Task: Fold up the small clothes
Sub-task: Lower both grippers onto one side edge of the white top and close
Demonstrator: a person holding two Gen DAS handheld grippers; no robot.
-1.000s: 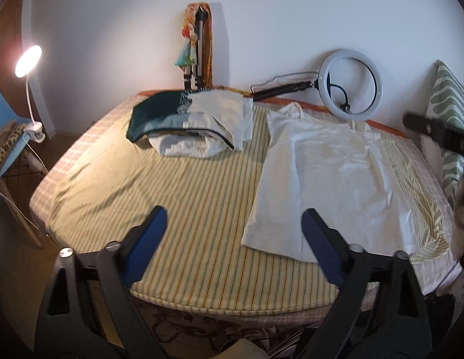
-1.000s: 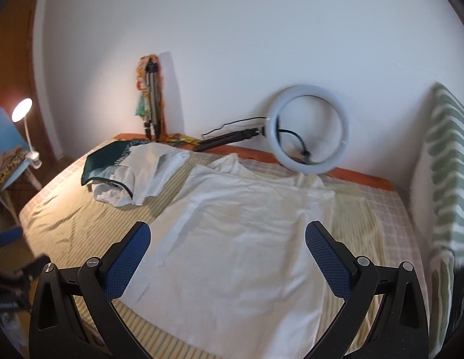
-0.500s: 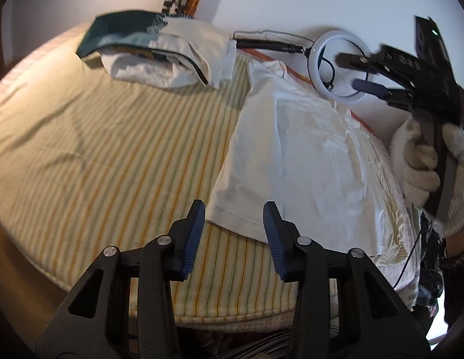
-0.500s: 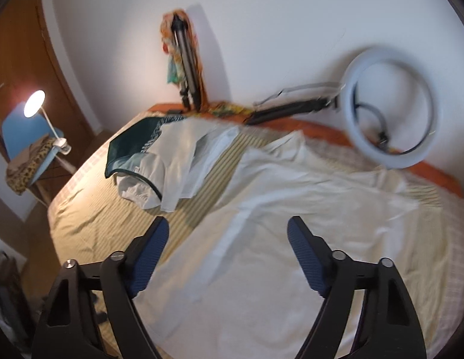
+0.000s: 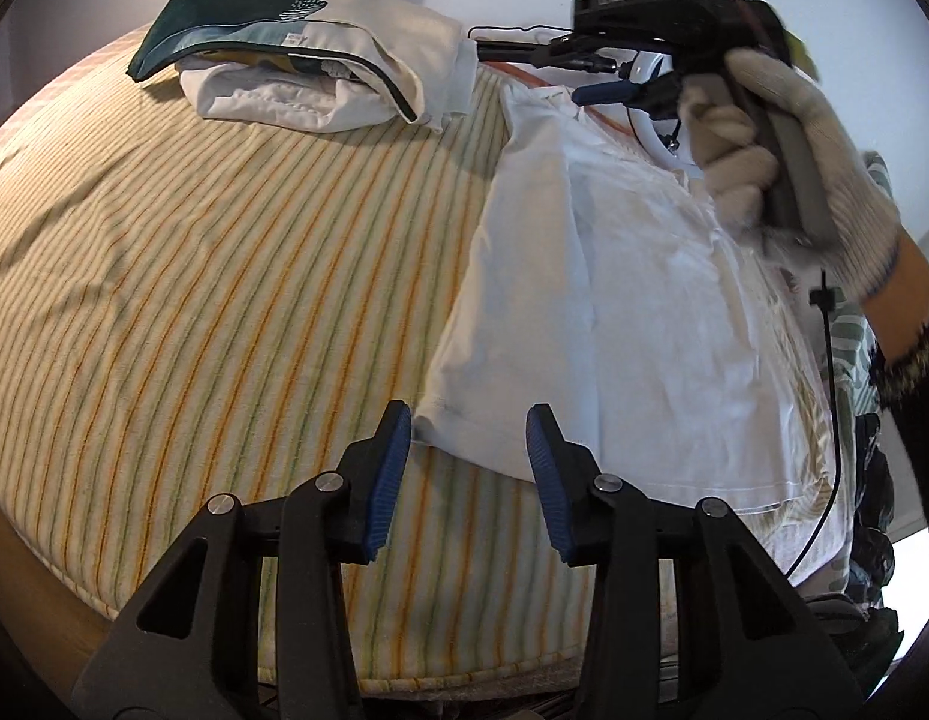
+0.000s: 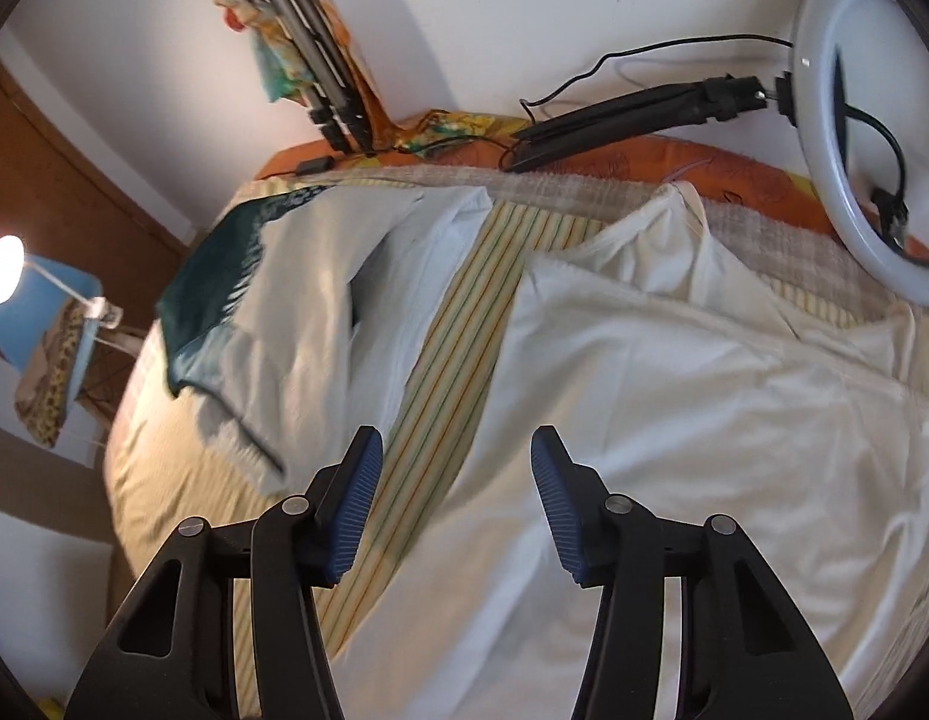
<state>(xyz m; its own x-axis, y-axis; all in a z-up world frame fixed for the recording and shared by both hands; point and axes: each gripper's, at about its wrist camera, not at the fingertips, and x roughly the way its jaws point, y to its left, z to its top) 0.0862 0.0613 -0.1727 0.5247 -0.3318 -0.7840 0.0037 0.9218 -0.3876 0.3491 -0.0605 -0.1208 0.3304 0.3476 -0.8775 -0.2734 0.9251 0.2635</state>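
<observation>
In the left wrist view we see the left gripper [image 5: 469, 441] poised over the near left hem corner of the white shirt [image 5: 638, 312], jaws having just been closing yet apart, nothing pinched; the shirt lies flat on the striped bed [image 5: 224, 276], long axis running away toward the wall, its far right side hidden behind the gloved right hand [image 5: 788, 150]; in the right wrist view the right gripper [image 6: 458, 489], also just closing, stands unclenched above the shirt's [image 6: 674, 420] left edge, collar toward the ring light [image 6: 848, 144]; the pile of clothes [image 6: 308, 300] is blurred.

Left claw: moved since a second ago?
Yes. The left claw dropped toward the bed and now frames the white shirt's near corner, its jaws narrower, nothing gripped.
</observation>
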